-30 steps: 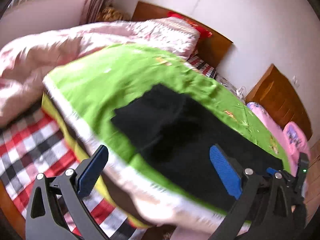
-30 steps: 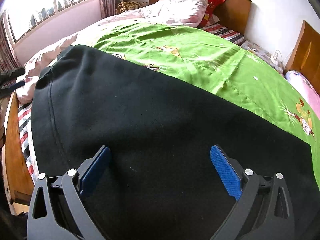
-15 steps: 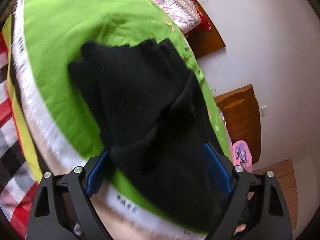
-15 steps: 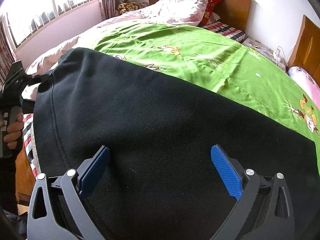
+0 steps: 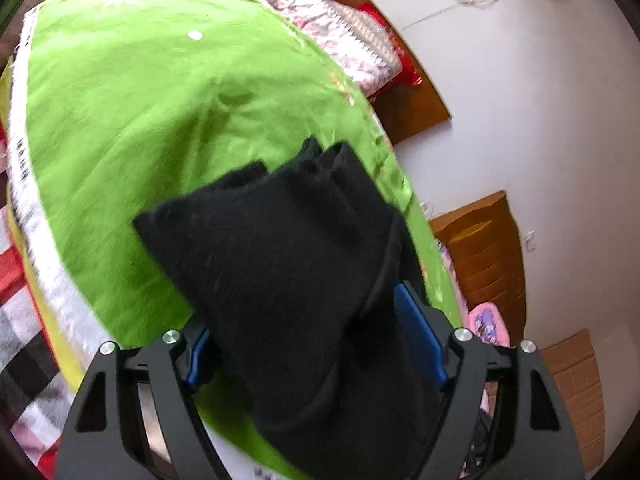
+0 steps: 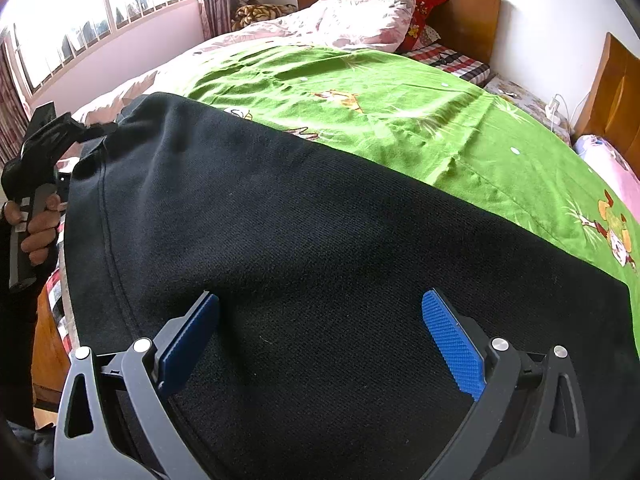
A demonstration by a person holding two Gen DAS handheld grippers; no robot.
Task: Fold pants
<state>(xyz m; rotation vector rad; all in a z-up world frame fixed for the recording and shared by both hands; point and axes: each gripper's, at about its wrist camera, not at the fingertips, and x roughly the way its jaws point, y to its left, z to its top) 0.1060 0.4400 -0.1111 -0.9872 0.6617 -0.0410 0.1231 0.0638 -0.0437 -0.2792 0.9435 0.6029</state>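
Black pants (image 6: 320,240) spread flat on green blanket (image 6: 400,100) over bed. Left gripper (image 5: 320,344) at pants' bunched end, jaws just closing, fabric between them; contact unclear. Right gripper (image 6: 320,328) above cloth, jaws wide apart, holding nothing.

The pants (image 6: 320,264) are black, of thick knit cloth with a stitched seam near one edge, and lie spread wide and mostly flat on the bed's green blanket (image 6: 400,112). One end (image 5: 288,264) is bunched into a rumpled fold.
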